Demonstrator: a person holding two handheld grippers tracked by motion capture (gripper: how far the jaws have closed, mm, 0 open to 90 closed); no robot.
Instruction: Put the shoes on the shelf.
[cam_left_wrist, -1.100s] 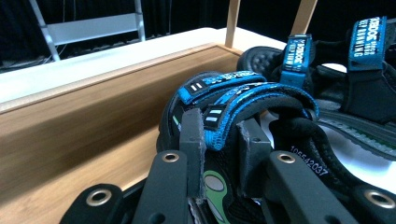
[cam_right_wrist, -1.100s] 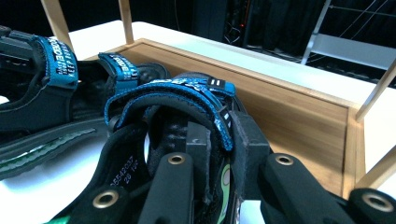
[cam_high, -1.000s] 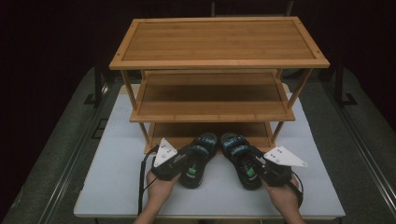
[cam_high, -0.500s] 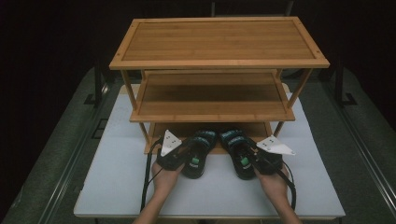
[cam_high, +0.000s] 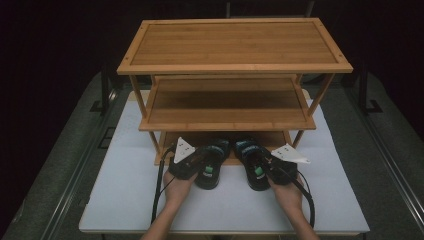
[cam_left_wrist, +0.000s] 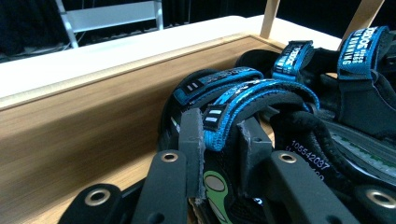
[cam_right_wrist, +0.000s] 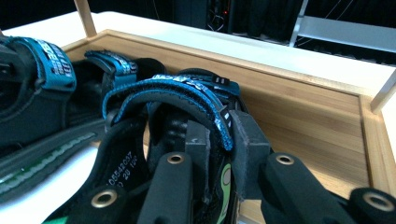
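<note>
Gripping two sandals: left tool (cam_left_wrist: 219, 135) clamps left sandal (cam_high: 212, 167), right tool (cam_right_wrist: 217, 135) right sandal (cam_high: 252, 167); one three-tier rack (cam_high: 235, 67).

Matt bamboo-look wood rack (cam_high: 235, 45), woven blue strapped sandals (cam_high: 212, 162), smooth white table (cam_high: 125, 200)

Two sandals (cam_high: 212, 162) (cam_high: 254, 160) side by side, toes on rack (cam_high: 225, 102) bottom shelf.
</note>
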